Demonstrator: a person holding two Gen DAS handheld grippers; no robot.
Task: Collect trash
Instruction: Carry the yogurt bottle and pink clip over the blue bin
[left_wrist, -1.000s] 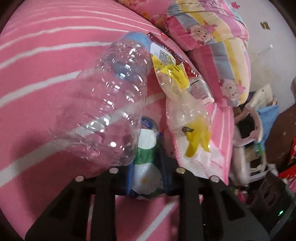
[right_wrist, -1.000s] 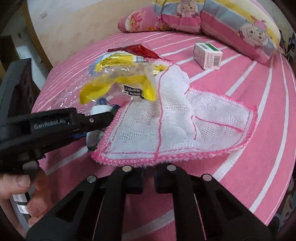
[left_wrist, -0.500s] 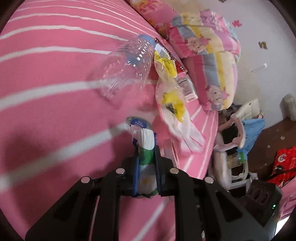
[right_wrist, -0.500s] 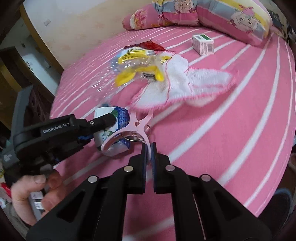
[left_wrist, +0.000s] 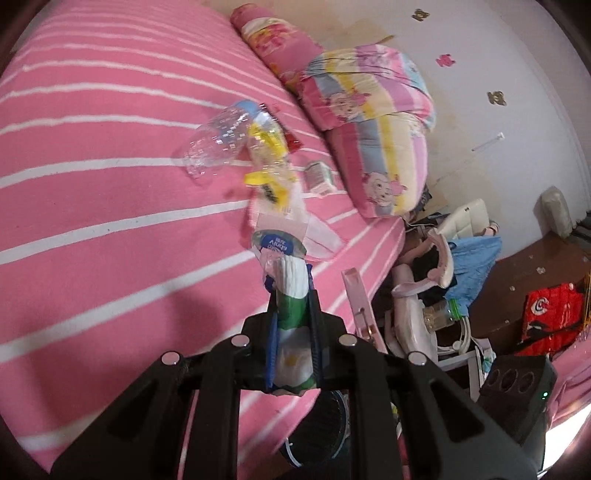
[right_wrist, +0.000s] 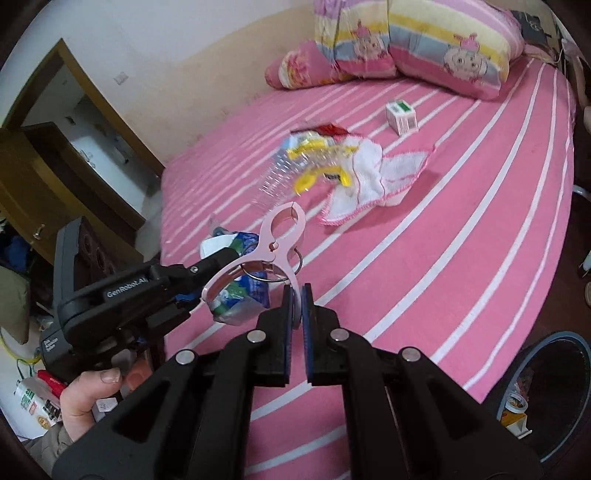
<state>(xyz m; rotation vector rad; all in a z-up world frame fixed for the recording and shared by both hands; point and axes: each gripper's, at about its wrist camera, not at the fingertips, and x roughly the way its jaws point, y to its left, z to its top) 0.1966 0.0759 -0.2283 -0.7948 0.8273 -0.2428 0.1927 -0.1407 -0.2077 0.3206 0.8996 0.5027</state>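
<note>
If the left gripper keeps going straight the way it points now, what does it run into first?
Probably the white cloth with pink edging on the bed, just beyond the crushed carton the left gripper holds; the yellow wrapper and clear plastic bottle lie further on. Depth is uncertain in this fisheye view.

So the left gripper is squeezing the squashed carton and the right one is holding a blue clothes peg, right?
Almost. The left gripper does squeeze the squashed carton, and the right gripper does hold a clothes peg, but the peg is pink, not blue. The right wrist view shows it plainly.
</note>
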